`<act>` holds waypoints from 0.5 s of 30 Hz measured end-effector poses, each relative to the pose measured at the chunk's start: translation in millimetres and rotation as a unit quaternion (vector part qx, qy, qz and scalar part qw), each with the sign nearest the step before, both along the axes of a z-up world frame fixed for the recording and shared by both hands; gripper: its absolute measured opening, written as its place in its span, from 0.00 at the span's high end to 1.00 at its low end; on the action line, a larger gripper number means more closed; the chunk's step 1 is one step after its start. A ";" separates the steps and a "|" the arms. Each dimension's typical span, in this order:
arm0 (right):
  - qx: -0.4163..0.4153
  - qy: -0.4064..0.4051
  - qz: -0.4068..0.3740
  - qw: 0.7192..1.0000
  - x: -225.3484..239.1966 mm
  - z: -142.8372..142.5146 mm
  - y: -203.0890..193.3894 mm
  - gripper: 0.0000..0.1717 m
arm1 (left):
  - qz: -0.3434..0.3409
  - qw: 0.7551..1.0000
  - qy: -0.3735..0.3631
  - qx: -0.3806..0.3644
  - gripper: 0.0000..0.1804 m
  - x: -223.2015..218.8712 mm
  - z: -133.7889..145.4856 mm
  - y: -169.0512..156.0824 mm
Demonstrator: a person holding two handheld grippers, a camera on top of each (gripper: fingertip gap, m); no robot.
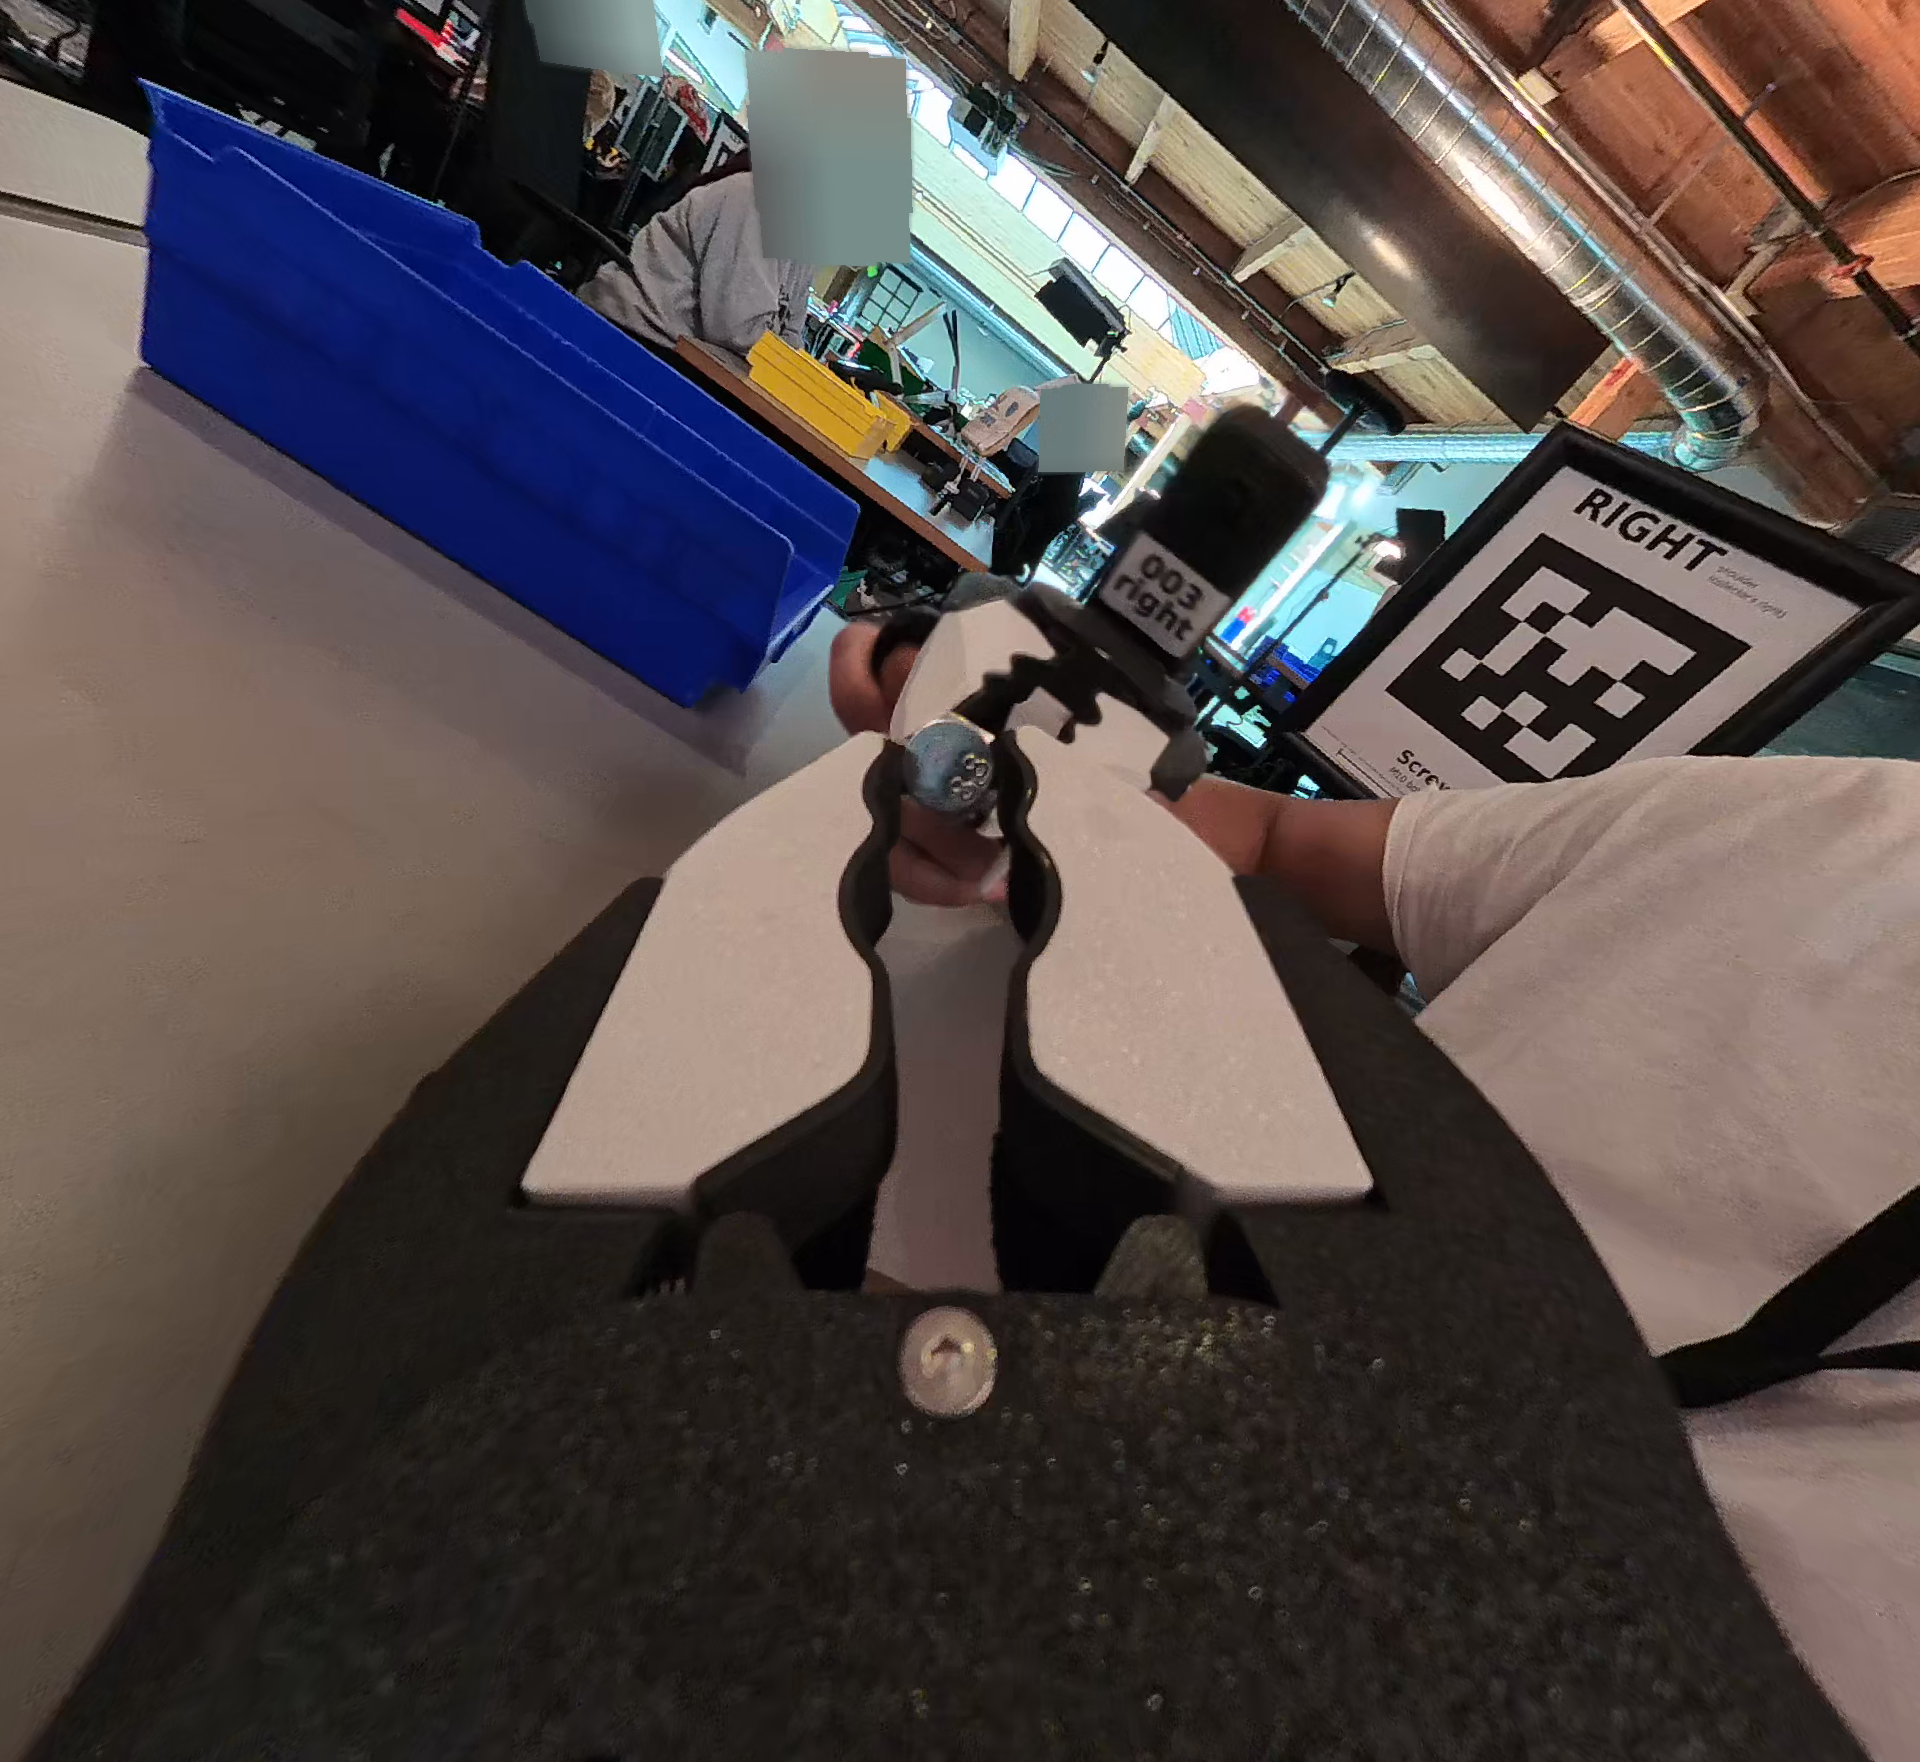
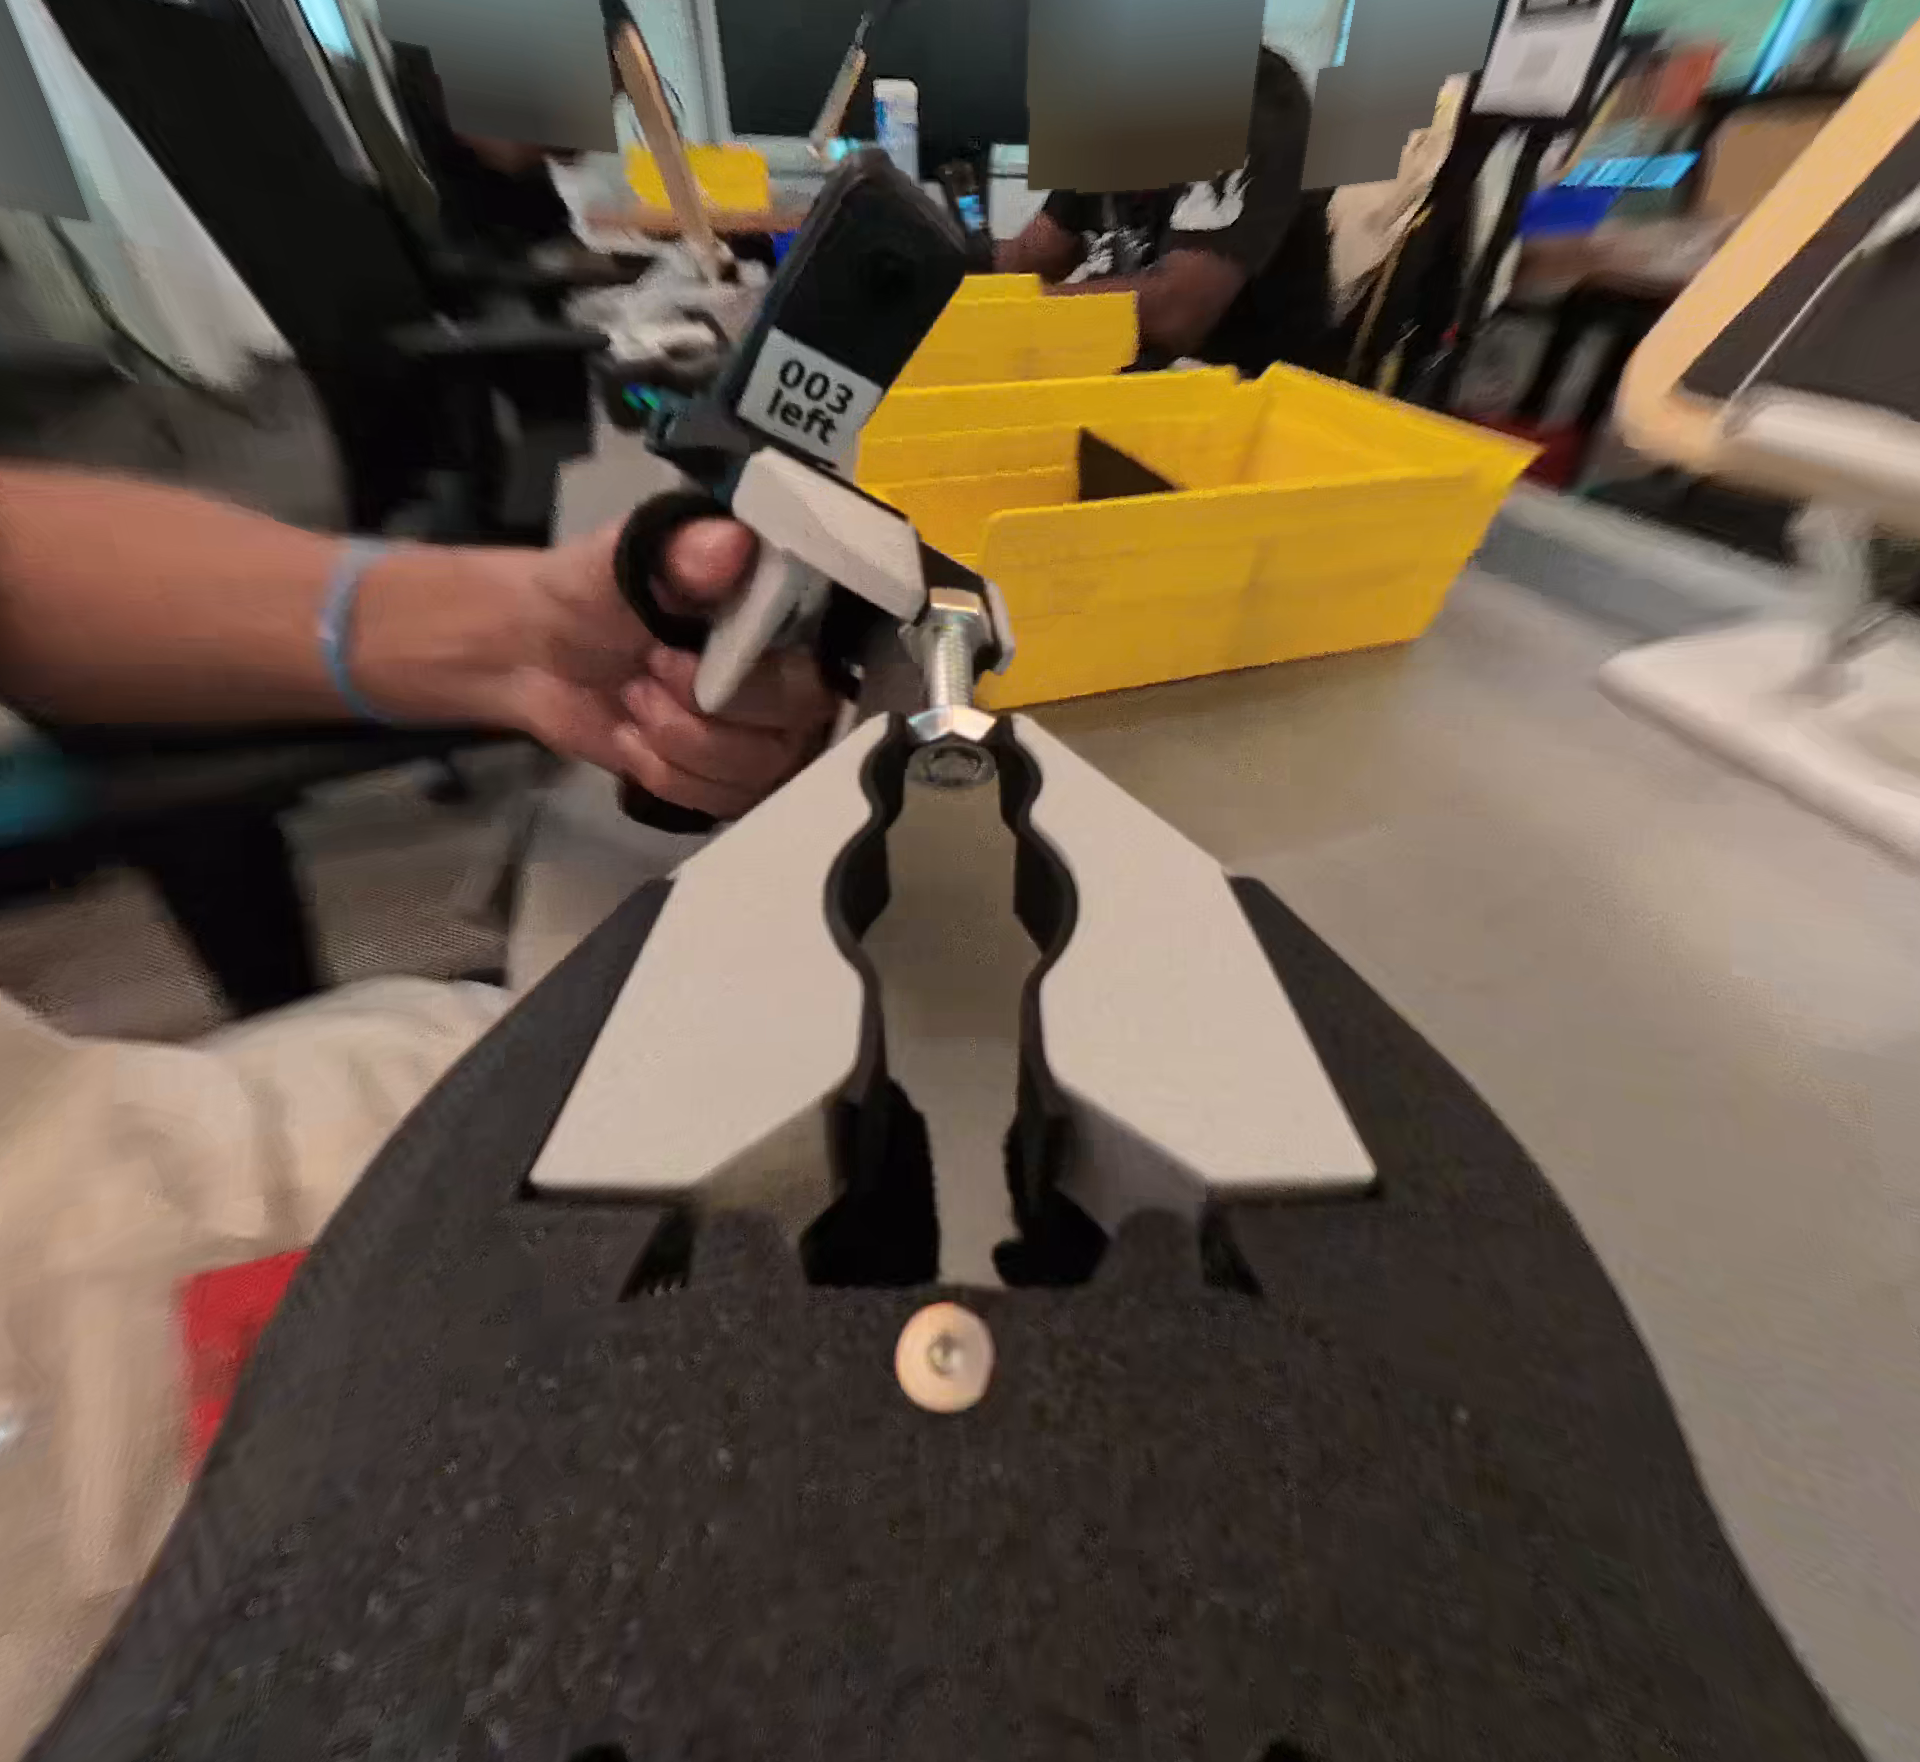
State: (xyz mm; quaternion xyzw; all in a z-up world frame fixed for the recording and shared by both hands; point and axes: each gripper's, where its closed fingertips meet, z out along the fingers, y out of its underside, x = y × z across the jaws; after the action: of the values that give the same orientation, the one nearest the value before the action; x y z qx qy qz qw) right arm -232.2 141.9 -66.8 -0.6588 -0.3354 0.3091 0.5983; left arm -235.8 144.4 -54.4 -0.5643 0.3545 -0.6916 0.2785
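Note:
My left gripper [image 1: 948,767] is shut on the hexagonal head of a silver bolt [image 1: 948,765], seen end-on between its pads. In the right wrist view the same bolt [image 2: 948,647] runs from the left gripper [image 2: 961,616] toward me, its thread bare. My right gripper [image 2: 948,744] is shut on a silver hex nut [image 2: 951,733] that sits on the bolt's threaded end. In the left wrist view the right gripper [image 1: 997,725] stands just behind the bolt head, held by a hand [image 1: 868,684]. Both grippers meet in the air above the table.
A blue bin [image 1: 468,403] stands on the pale table [image 1: 208,829] at the left. A yellow bin [image 2: 1226,517] stands on the table [image 2: 1455,881] behind the grippers. A framed black-and-white marker sign [image 1: 1590,642] stands at the right. People sit at desks behind. My two grippers' fingertips are within a few centimetres of each other.

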 end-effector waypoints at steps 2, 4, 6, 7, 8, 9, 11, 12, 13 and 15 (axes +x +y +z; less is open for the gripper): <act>-0.099 0.077 0.030 0.992 -2.4 -3.8 1.4 0.90 | 0.007 1.000 0.005 0.003 0.91 -0.9 -2.1 2.9; -0.204 0.168 0.065 0.962 -5.6 -4.8 1.2 0.90 | 0.010 1.000 0.004 0.003 0.91 -1.7 -1.9 4.8; -0.305 0.256 0.104 0.911 -7.3 -5.3 1.8 0.90 | 0.012 1.000 0.005 0.003 0.91 -2.3 -2.3 6.5; -0.346 0.287 0.121 0.885 -6.8 -6.6 3.1 0.90 | 0.014 1.000 0.010 0.005 0.91 -2.3 -3.8 7.7; -0.376 0.310 0.139 0.862 -5.1 -7.5 4.6 0.90 | 0.017 1.000 0.015 0.007 0.91 -1.9 -5.9 8.7; -0.399 0.327 0.151 0.843 -3.5 -8.4 5.6 0.90 | 0.021 1.000 0.021 0.010 0.91 -1.1 -7.9 9.5; -0.419 0.348 0.164 0.823 -1.6 -9.1 5.6 0.90 | 0.025 0.999 0.025 0.013 0.91 0.5 -9.5 9.4; -0.403 0.353 0.157 0.830 0.8 -7.5 6.9 0.89 | 0.026 0.999 0.024 0.013 0.91 0.7 -8.8 9.2; -0.378 0.347 0.144 0.846 3.3 -5.6 8.3 0.86 | 0.029 0.999 0.020 0.013 0.91 0.2 -7.3 9.4; -0.323 0.291 0.124 0.892 4.8 -5.2 7.8 0.79 | 0.031 0.999 0.014 0.010 0.91 -1.8 -4.4 10.7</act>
State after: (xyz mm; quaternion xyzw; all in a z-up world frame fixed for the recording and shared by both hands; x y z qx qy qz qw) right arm -227.4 149.7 -72.0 -0.6490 -0.1070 0.6499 0.3806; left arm -237.6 155.1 -58.8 -0.5819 0.3478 -0.6712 0.3000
